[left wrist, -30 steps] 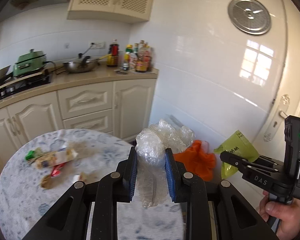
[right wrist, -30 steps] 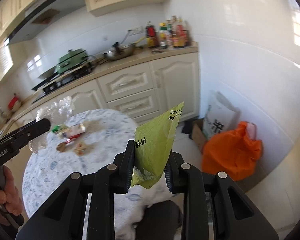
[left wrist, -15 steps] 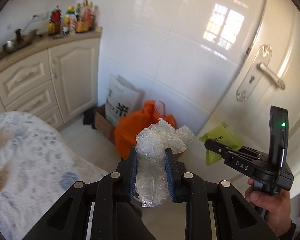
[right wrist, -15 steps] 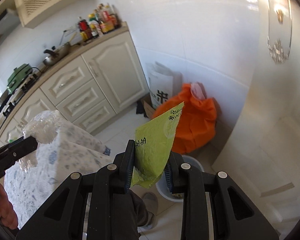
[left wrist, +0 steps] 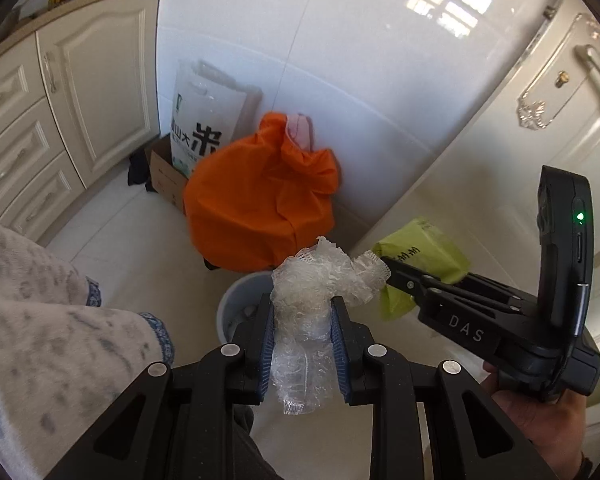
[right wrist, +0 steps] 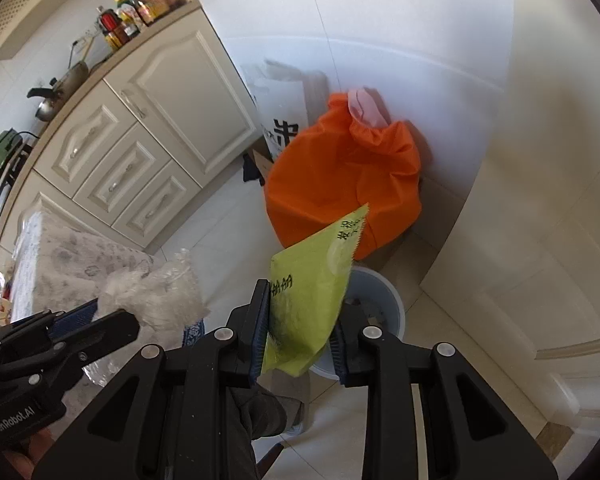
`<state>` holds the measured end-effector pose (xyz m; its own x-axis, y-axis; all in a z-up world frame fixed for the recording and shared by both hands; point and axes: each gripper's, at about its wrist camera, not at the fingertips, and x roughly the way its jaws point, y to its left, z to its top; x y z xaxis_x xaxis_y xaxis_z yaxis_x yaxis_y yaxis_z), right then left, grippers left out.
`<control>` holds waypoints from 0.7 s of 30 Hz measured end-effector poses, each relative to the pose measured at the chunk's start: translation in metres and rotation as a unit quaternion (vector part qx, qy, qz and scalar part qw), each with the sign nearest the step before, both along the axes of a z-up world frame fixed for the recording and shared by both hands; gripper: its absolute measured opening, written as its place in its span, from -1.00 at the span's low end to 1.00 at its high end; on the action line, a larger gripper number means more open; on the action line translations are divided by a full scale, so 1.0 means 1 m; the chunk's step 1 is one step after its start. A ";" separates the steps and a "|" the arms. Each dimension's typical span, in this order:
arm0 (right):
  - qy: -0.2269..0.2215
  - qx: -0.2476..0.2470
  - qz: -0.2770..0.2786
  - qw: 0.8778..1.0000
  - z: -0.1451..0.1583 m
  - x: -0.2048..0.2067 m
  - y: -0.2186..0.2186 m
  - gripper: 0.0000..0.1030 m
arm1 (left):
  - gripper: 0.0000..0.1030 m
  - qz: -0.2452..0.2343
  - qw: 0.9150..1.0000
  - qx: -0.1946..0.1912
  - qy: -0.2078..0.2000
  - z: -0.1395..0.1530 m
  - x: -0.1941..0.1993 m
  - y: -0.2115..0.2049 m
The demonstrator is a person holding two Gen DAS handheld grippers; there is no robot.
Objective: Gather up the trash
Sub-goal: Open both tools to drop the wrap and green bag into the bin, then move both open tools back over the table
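Above a small pale bin [left wrist: 236,304] on a kitchen floor, the left gripper [left wrist: 302,344] pinches a crumpled wad of clear plastic wrap [left wrist: 312,292] between its blue pads, the wad standing up past the fingertips. Just beside it, the right gripper [right wrist: 298,334], its jaws having just eased apart a little, has a green wrapper [right wrist: 312,292] between its fingers, which lies against the left pad with a gap at the right one. An orange bag [left wrist: 260,200] sits behind the bin against the white tiled wall [left wrist: 340,40].
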<state>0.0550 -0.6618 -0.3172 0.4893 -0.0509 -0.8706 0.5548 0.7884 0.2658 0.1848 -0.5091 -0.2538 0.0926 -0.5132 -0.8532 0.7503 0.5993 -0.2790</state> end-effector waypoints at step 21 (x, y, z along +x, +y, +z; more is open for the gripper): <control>-0.002 -0.012 -0.056 0.998 0.006 -0.005 -0.007 1.00 | 0.82 0.039 0.998 0.038 -0.040 -0.012 0.010 -0.001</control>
<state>0.0502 -0.6683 -0.3113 0.4820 -0.1269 -0.8669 0.6394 0.7274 0.2490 0.1946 -0.5097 -0.2658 0.1984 -0.4354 -0.8781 0.7189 0.6736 -0.1715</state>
